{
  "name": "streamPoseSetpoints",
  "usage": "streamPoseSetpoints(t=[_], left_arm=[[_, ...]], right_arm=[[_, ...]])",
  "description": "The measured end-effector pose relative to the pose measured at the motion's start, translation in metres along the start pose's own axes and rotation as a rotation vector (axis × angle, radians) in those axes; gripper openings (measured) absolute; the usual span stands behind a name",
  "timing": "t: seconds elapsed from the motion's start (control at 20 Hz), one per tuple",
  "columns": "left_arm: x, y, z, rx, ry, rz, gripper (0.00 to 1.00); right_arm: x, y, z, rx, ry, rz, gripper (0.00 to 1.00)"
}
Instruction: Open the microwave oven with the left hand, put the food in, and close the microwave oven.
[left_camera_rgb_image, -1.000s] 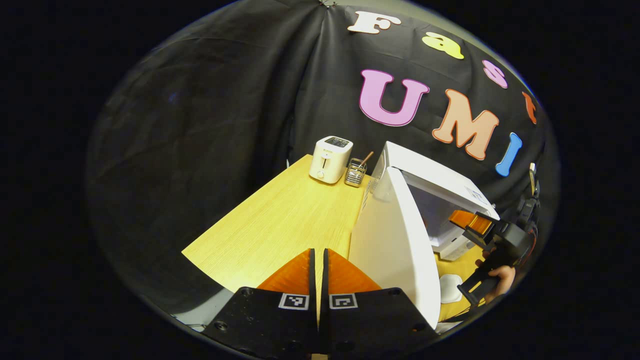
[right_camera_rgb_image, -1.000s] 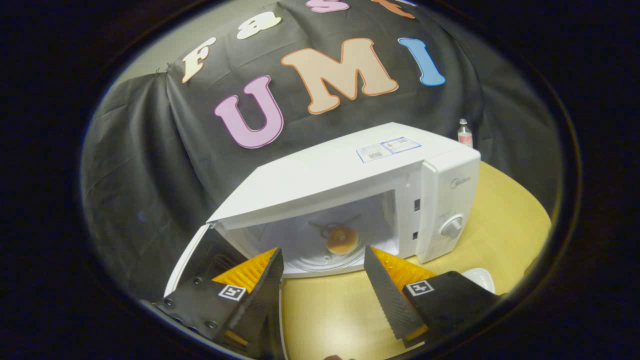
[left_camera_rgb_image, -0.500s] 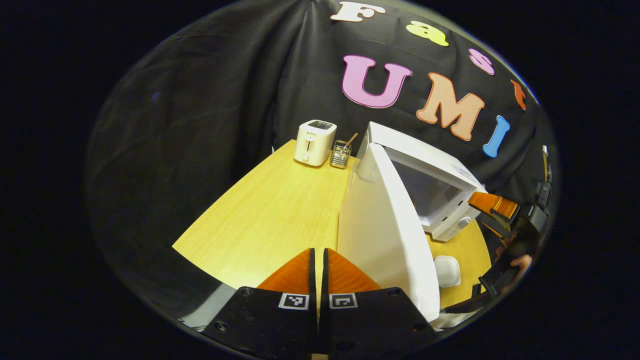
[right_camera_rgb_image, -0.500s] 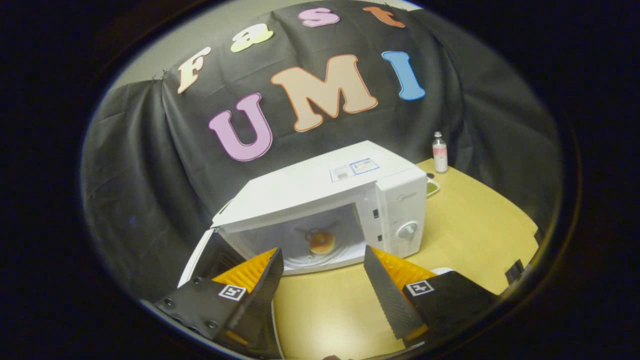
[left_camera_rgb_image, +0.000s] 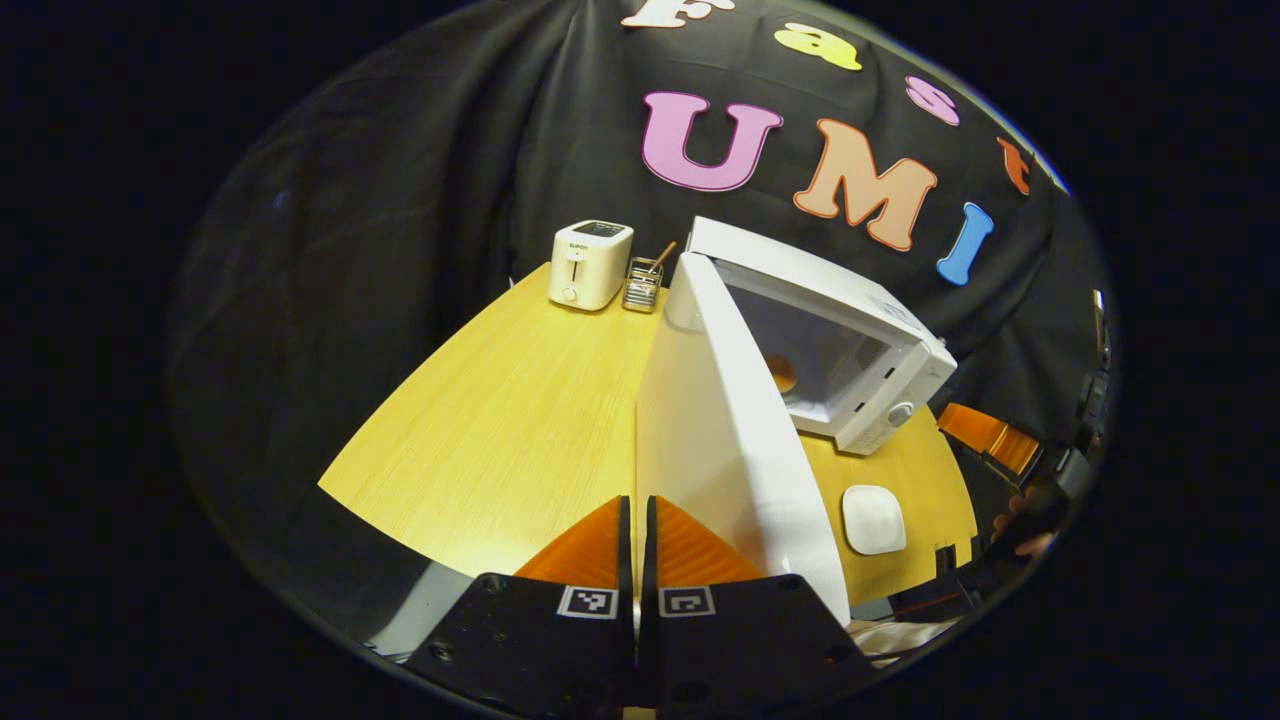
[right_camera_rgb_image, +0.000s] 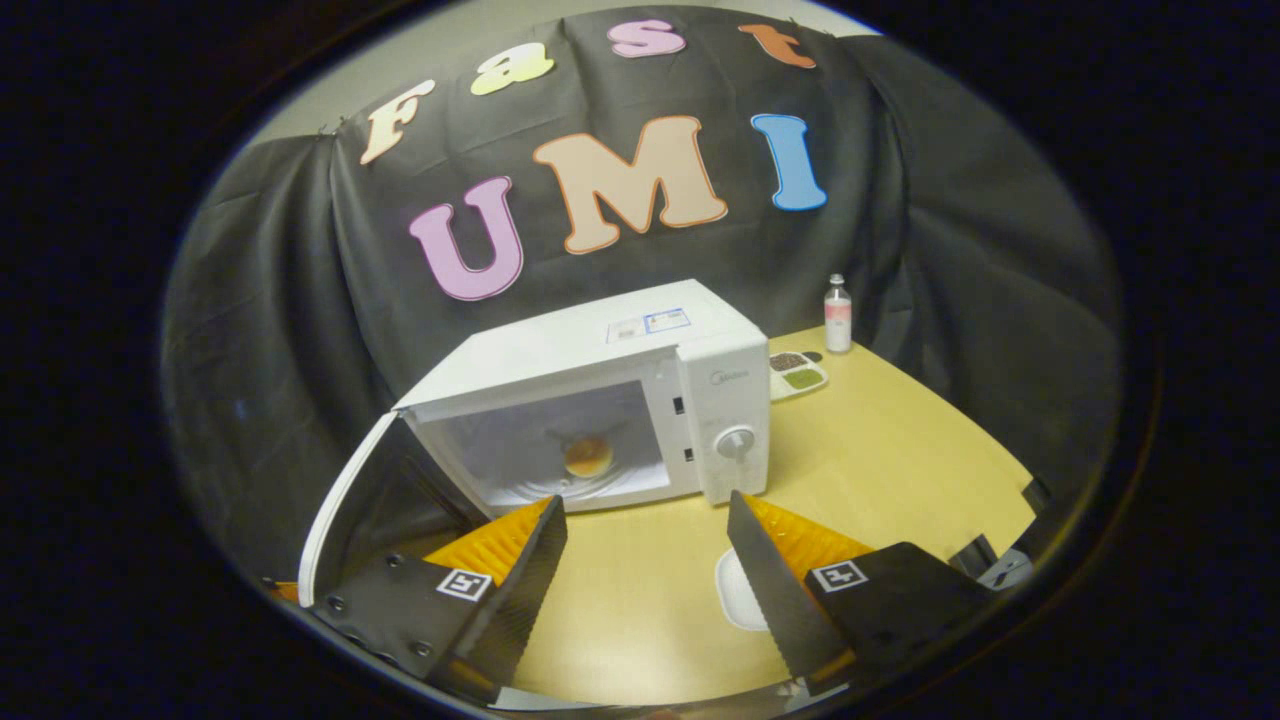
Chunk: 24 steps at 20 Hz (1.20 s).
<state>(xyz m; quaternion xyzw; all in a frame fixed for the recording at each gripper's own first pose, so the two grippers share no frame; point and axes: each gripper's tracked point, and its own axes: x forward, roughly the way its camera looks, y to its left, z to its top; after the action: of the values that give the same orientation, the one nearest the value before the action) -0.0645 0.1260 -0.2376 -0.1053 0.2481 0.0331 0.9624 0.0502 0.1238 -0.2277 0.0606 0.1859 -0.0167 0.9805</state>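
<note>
The microwave oven (right_camera_rgb_image: 600, 400) stands open on the worktop (right_camera_rgb_image: 880, 450), the food (right_camera_rgb_image: 588, 456) inside it. Left tongs (left_camera_rgb_image: 636, 520) are closed beside the door (left_camera_rgb_image: 720, 450); right tongs (right_camera_rgb_image: 645, 545) gape empty.

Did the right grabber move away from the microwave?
Yes. The right gripper has backed away: in the right gripper view the microwave looks smaller and farther, with more table showing.

A pale wooden desk (right_camera_rgb_image: 900, 460) fills the lower frame. On it stand a white microwave oven (right_camera_rgb_image: 600, 350) at centre, a bottle (right_camera_rgb_image: 838, 314) and small dish (right_camera_rgb_image: 797, 372) upper right, a white plate (right_camera_rgb_image: 735, 592) low down, and a toaster (left_camera_rgb_image: 589, 264) beside a utensil holder (left_camera_rgb_image: 641, 289).
</note>
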Motion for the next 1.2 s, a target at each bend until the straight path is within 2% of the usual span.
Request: streamPoseSetpoints(t=[0.05,0.1,0.35,0.8,1.05,1.2], left_arm=[[0.002,-0.008,-0.003,0.009,0.007,-0.008,0.01],[0.001,-0.018,-0.005,0.019,0.013,-0.017,0.01],[0.005,-0.072,-0.008,0.104,0.024,-0.086,0.01],[0.042,-0.178,-0.005,0.230,0.056,-0.227,0.01],[0.070,-0.227,0.008,0.280,0.033,-0.292,0.01],[0.093,-0.245,0.022,0.316,0.009,-0.287,0.01]], right_arm=[[-0.001,-0.006,0.003,-0.008,0.001,-0.003,0.91],[-0.003,-0.012,0.005,-0.021,0.001,-0.003,0.99],[-0.016,-0.051,0.013,-0.048,0.001,-0.012,1.00],[-0.027,-0.145,0.027,-0.005,-0.002,-0.136,0.99],[-0.025,-0.167,0.041,0.013,-0.027,-0.148,1.00],[-0.021,-0.177,0.045,0.014,-0.034,-0.152,1.00]])
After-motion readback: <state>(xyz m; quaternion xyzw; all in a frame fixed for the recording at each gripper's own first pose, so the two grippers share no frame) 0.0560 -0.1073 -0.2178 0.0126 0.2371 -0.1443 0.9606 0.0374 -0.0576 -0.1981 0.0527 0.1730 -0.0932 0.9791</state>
